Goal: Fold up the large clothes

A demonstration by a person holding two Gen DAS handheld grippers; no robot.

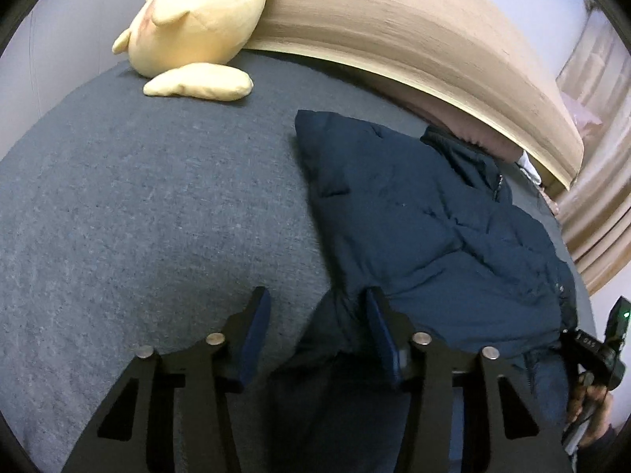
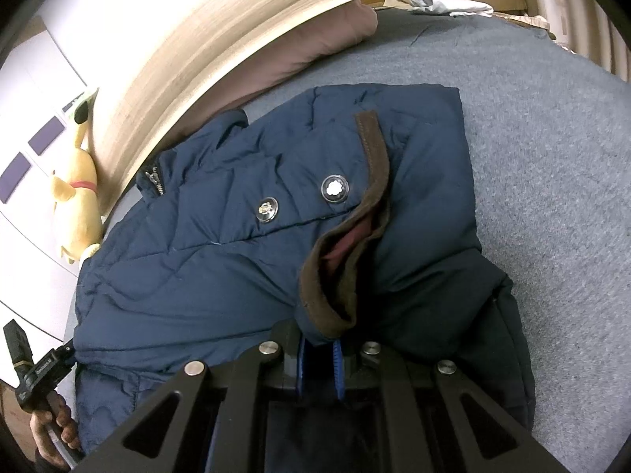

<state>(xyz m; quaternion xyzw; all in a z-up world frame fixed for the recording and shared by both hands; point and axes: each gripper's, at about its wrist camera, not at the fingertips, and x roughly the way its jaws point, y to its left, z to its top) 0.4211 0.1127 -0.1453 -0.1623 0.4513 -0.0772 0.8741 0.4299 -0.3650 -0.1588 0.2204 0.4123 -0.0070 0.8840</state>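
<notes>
A navy quilted jacket (image 1: 426,228) lies on the grey bed (image 1: 157,197), folded over on itself. In the right wrist view the jacket (image 2: 221,260) shows two snap buttons and a brown-trimmed edge (image 2: 374,181) with red lining. My left gripper (image 1: 315,307) is open, its jaws wide apart over the jacket's near left edge, the right finger touching the fabric. My right gripper (image 2: 321,349) is shut on the jacket fabric just below the brown trim. The other gripper and hand show at the edge of each view (image 1: 599,358) (image 2: 35,374).
A yellow plush toy (image 1: 197,27) leans on the wooden headboard (image 1: 414,39) at the bed's far side; it also shows in the right wrist view (image 2: 77,205). A pink pillow (image 2: 315,43) lies by the headboard. Crumpled white cloth (image 2: 449,4) sits behind the bed.
</notes>
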